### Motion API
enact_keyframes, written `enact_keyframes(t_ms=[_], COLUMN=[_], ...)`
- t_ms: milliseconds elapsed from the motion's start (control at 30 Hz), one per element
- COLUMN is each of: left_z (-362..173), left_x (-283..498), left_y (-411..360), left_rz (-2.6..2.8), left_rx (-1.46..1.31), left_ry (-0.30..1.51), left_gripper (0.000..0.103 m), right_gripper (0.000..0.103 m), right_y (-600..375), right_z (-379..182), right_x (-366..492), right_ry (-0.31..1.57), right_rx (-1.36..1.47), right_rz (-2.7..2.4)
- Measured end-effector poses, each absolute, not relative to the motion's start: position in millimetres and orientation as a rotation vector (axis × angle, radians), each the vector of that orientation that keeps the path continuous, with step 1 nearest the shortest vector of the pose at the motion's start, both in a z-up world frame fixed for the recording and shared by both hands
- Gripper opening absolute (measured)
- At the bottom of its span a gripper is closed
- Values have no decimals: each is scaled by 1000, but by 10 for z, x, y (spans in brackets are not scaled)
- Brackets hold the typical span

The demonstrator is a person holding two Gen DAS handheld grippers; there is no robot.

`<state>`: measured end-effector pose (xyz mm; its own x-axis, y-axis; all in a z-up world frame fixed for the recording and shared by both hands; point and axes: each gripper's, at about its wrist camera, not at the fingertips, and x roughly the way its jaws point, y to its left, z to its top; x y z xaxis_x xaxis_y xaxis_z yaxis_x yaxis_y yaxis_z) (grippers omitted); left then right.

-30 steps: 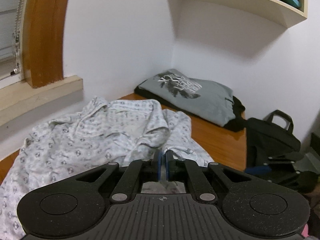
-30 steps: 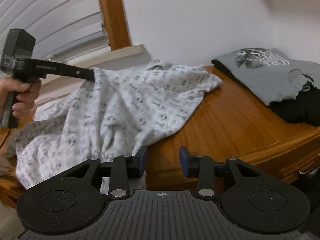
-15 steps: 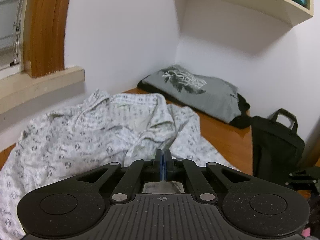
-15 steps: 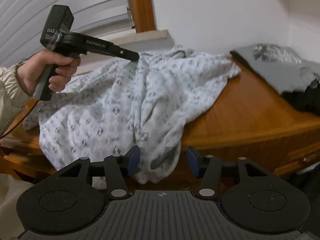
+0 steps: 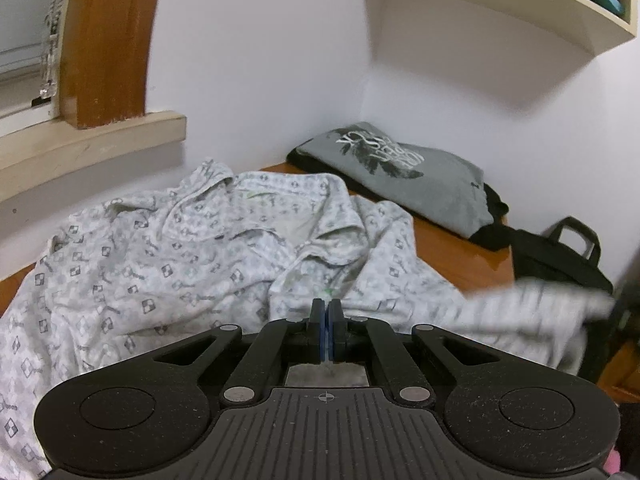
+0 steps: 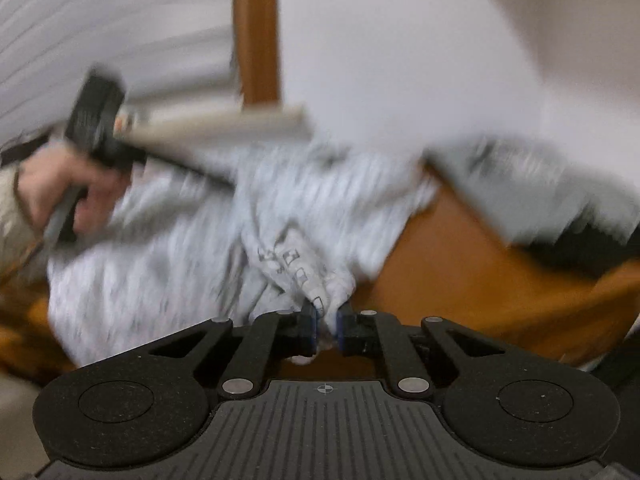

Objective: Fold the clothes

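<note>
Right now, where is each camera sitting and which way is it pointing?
Left wrist: rides the left hand-held gripper, facing the room corner over the patterned white shirt and folded grey printed t-shirt; its shut fingers pinch shirt fabric.
Right wrist: rides the right hand-held gripper, looking across the wooden table toward the window; its fingers clamp a shirt edge, and the person's hand shows, blurred.
Shared: the shirt, the grey t-shirt and the table.
</note>
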<state>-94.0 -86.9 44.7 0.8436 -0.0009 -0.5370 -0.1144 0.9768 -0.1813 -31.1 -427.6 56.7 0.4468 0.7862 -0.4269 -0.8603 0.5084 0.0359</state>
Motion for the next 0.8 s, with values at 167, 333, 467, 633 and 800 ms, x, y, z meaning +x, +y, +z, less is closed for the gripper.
enact_keyframes(t_ms=[167, 333, 467, 633, 800], left_z=[461, 449, 450, 374, 274], left_x=[-982, -1012, -1054, -1069, -1046], left_y=[-718, -506, -385, -270, -186], left_rz=[96, 118, 129, 131, 136], left_rx=[-225, -245, -252, -257, -269], left_ry=[528, 518, 518, 536, 564], left_gripper=[1, 1, 1, 2, 4], right_gripper=[8, 7, 7, 21, 37], right_y=[-4368, -4460, -4595, -4699, -4534], right_z=[1229, 1812, 2241, 2102, 1618], right_x=[-226, -58, 76, 374, 543], right_ry=[218, 91, 61, 314, 445], right_rx=[-215, -251, -291, -321, -282], right_rz=[931, 799, 705, 725, 767])
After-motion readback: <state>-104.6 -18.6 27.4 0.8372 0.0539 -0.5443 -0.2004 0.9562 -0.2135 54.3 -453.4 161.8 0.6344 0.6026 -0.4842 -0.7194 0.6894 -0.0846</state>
